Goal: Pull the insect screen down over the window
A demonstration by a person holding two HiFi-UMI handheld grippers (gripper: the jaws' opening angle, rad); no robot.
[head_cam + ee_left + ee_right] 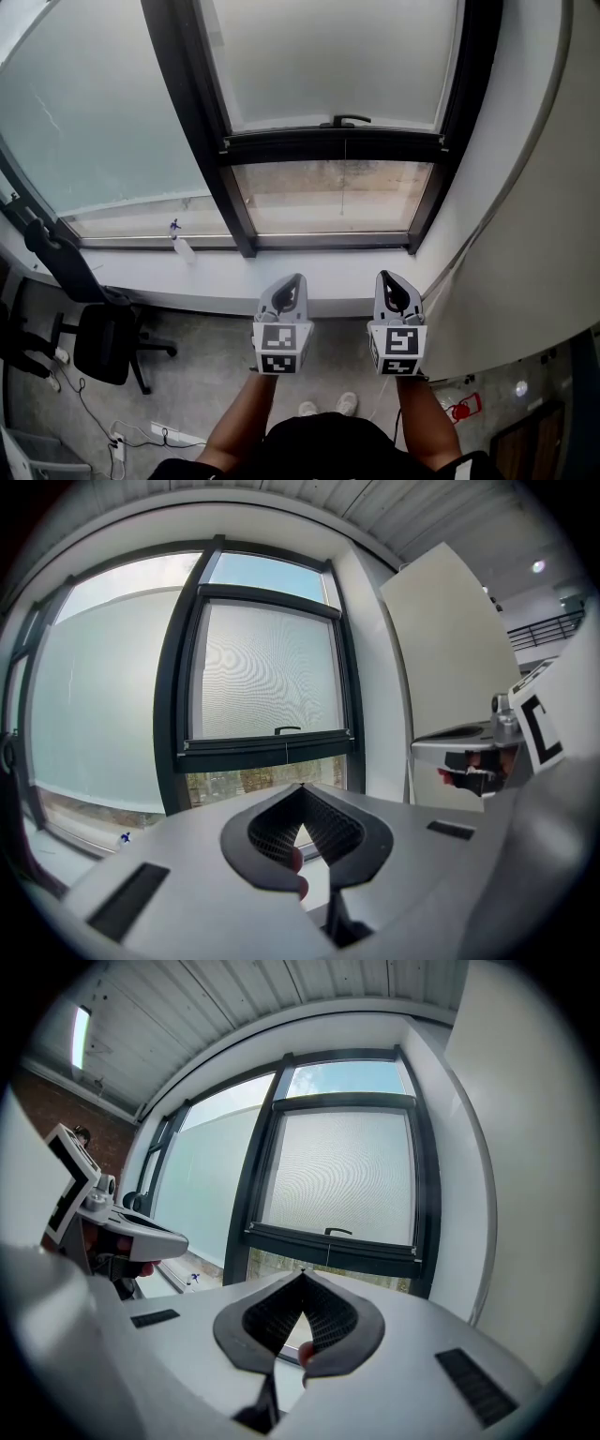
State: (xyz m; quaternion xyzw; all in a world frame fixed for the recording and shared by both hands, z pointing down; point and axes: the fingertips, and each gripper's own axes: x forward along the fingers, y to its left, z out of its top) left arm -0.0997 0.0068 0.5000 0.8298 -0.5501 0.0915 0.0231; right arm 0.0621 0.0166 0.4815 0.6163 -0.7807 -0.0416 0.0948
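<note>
1. The insect screen (328, 56) covers the upper and larger part of the window. Its dark bottom bar (281, 148) stands above the lower frame, and between the two a strip of glass (328, 197) is uncovered, with the ground outside visible through it.
2. A small curved handle (349, 120) sits on the middle of the bar. The long axis of the bar runs level, from left to right across the window.
3. We hold the left gripper (295, 281) and the right gripper (386, 278) side by side in front of the white sill (216, 270), well apart from the bar. Both point towards the window.
4. The jaws of both grippers are clenched together and grasp nothing; each gripper view shows the pads meeting at the tip.
5. From the jaws, the bar lies ahead and higher. The handle stands almost between the two grippers, in our judgement a little nearer to the right one.
6. We judge that covering the window fully calls for the bar to go straight down to the lower frame, across its own long axis, and jaws closed like these could not take the handle.
</note>
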